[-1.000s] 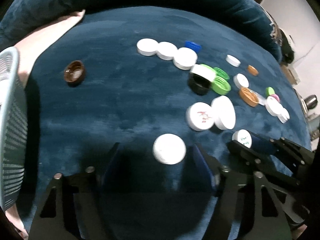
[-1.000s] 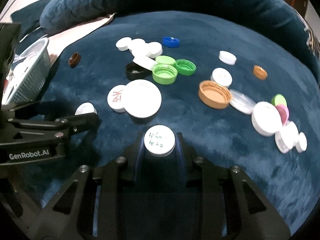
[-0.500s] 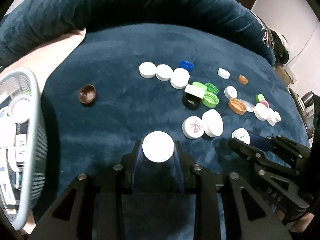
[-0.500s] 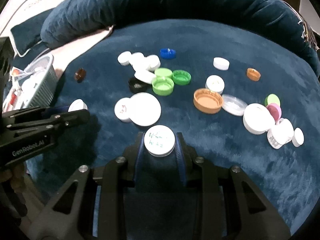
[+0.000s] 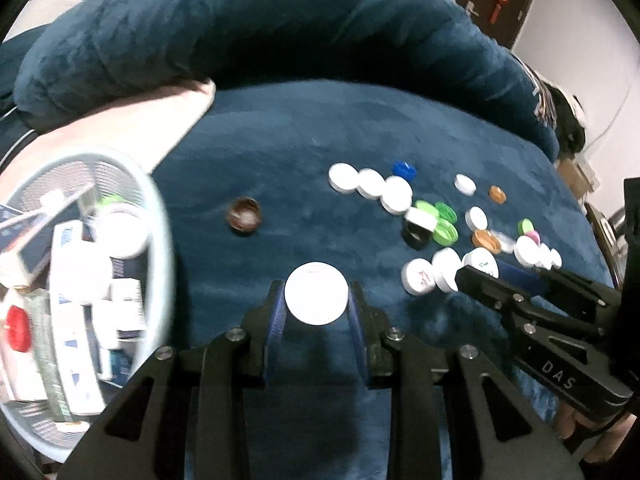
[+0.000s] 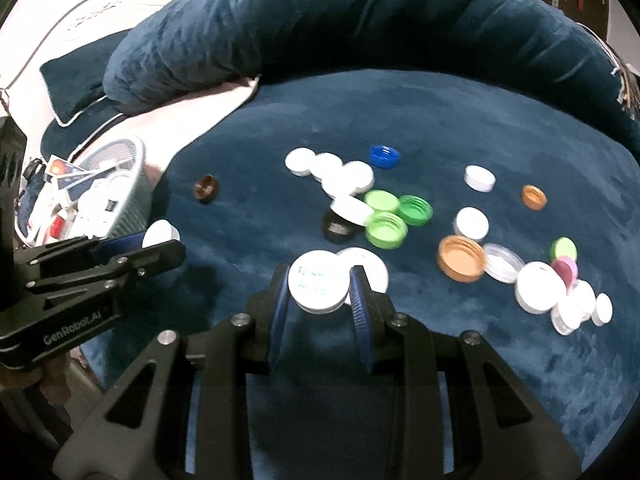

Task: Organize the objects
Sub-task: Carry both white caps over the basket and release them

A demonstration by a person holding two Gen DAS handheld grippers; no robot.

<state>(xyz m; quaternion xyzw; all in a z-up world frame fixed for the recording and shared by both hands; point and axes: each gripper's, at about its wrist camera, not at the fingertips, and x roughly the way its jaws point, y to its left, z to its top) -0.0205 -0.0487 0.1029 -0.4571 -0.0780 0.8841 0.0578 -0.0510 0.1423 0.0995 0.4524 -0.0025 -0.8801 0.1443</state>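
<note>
My left gripper [image 5: 316, 300] is shut on a plain white cap [image 5: 316, 294] and holds it above the blue plush surface, just right of a pale mesh basket [image 5: 160, 232] full of small boxes and lids. My right gripper [image 6: 319, 286] is shut on a white cap with green writing [image 6: 318, 280], lifted over the cap pile. The left gripper also shows in the right wrist view [image 6: 160, 240], and the right gripper in the left wrist view [image 5: 480, 270]. Several loose caps, white [image 6: 302, 160], green [image 6: 386, 230], blue [image 6: 385, 156] and orange [image 6: 460, 258], lie scattered on the surface.
A brown cap [image 5: 244, 214] lies alone between the basket and the pile. A thick blue cushion roll [image 5: 280, 32] rims the far side. A pink cloth [image 5: 140, 120] lies at the left behind the basket. A black cap [image 6: 338, 226] sits under a white lid.
My left gripper closed on the white cap, lifted it and moved back toward the basket, which has come into fuller view. My right gripper rose with its written cap.
</note>
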